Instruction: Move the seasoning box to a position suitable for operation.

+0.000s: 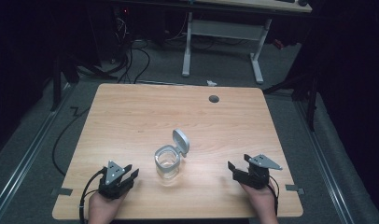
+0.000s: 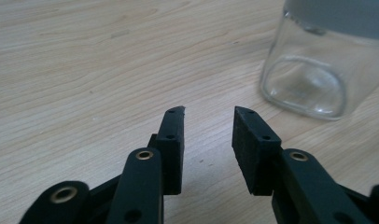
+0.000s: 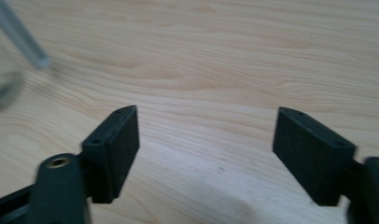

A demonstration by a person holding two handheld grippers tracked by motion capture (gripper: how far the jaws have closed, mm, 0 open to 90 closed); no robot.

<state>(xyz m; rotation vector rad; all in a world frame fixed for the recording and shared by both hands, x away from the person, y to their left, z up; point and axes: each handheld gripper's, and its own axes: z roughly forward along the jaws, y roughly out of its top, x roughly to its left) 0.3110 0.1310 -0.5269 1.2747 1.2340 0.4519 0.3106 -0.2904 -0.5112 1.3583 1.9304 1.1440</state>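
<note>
Floor (image 1: 33, 140): grey carpet around the table, with black cables trailing across it at the far left and a metal rail running along each side
Far desk (image 1: 253, 4): a second wooden-topped desk on white legs stands well behind the table, at the top of the high view
Table (image 1: 145, 112): light wood top with a small round dark grommet (image 1: 214, 98) near its far edge; the wood grain runs under both pairs of jaws in the gripper views
Left gripper (image 1: 130, 171): held in the person's left hand (image 1: 101, 207) near the front left corner of the table, pointing toward the jar, a grey three-cornered plate on top; in the left gripper view (image 2: 208, 122) its black jaws stand a little apart with only table between them, gripping nothing
Right gripper (image 1: 238, 162): held in the person's right hand (image 1: 261, 201) at the front right, well apart from the jar; in the right gripper view (image 3: 206, 128) its jaws are spread wide over bare wood, gripping nothing
Jar (image 1: 167, 161): clear glass, upright on the table between the two grippers, nearer the left one; in the left gripper view (image 2: 313, 70) it stands just beyond the jaws to their right, not touched
Lid (image 1: 181, 141): grey, hinged at the jar's far rim and flipped up, so the mouth is uncovered
</note>
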